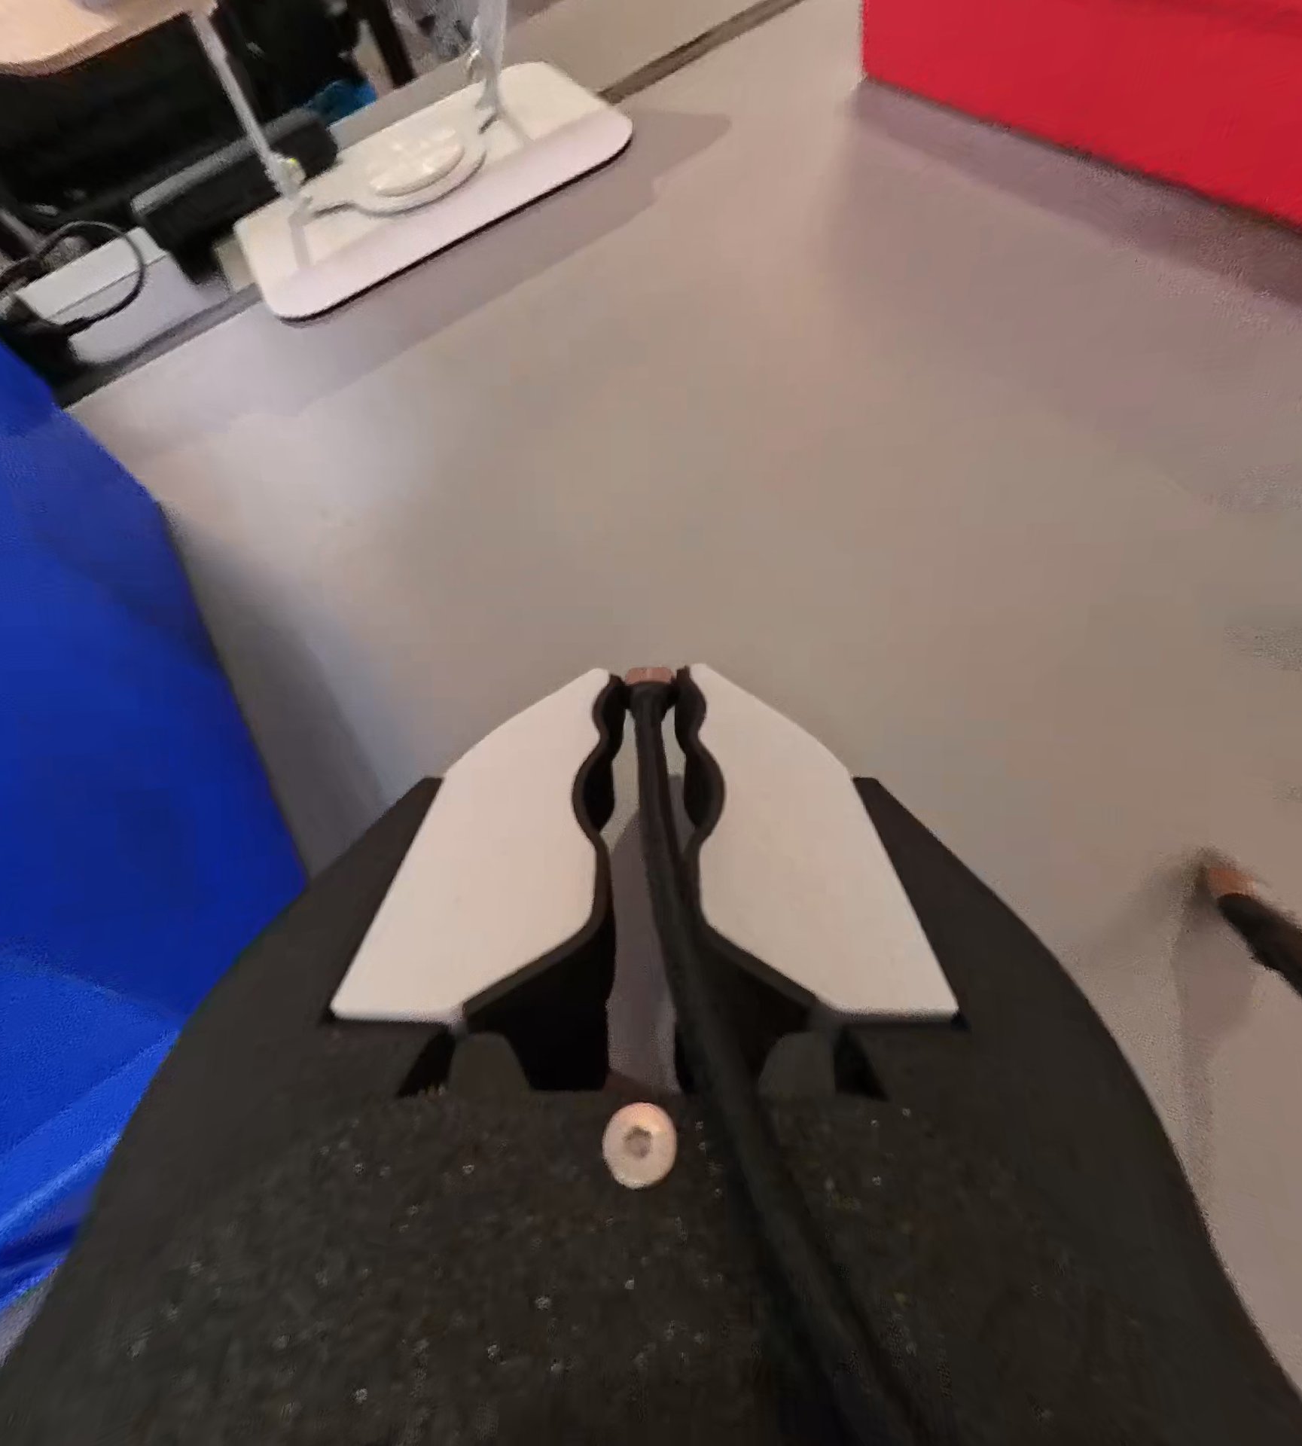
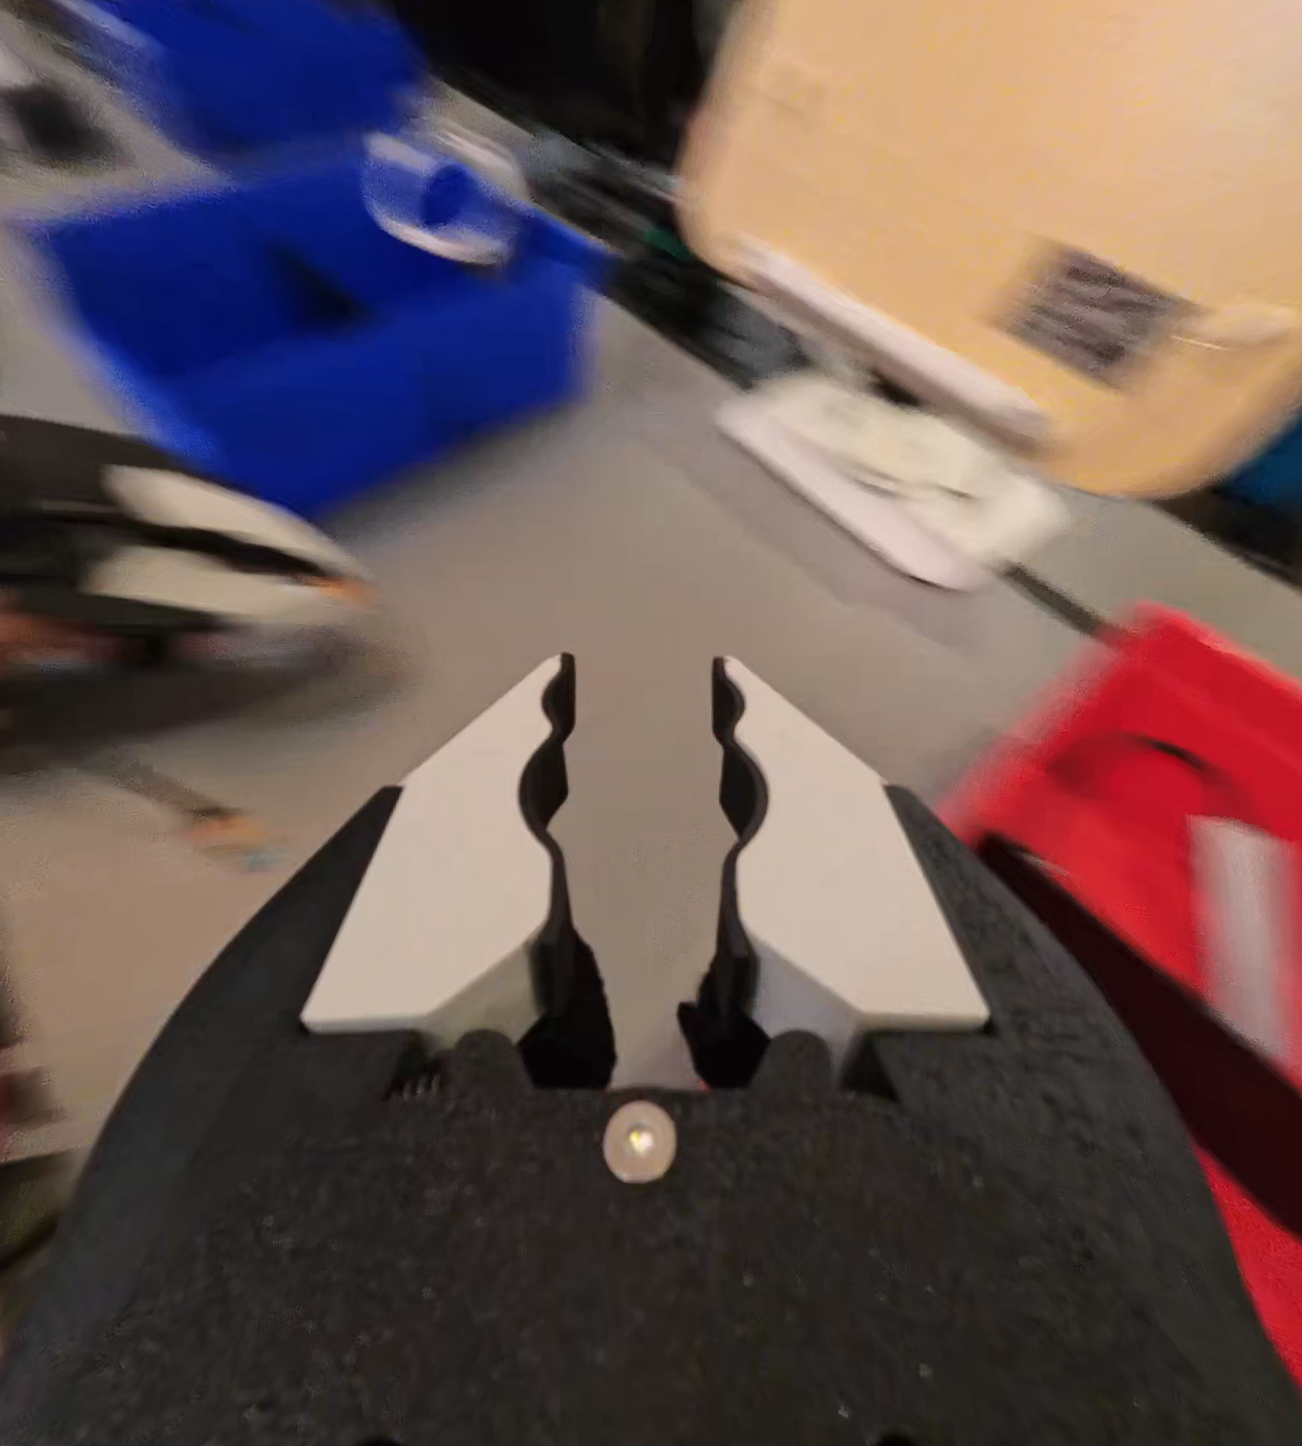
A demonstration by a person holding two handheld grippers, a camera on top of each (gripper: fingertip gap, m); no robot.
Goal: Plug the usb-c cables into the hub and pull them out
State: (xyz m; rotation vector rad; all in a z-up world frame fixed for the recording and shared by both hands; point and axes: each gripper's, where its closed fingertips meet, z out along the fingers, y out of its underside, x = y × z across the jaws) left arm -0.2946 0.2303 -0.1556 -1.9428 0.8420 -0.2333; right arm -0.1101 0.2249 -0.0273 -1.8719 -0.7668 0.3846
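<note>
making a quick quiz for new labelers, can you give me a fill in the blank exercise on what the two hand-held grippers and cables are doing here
1. The left hand-held gripper is shut on a ____ cable.
2. The right hand-held gripper has its jaws ____ and holds nothing.
3. A second cable lies loose on the ____ table.
4. The bin to the left of the left hand-held gripper is ____.

Missing words: black; open; grey; blue

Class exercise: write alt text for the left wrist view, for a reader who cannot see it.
The left gripper has its jaws shut on a black cable, its copper plug tip poking out above a grey table. A second cable lies at right; a blue bin at left, a red bin beyond.
</note>
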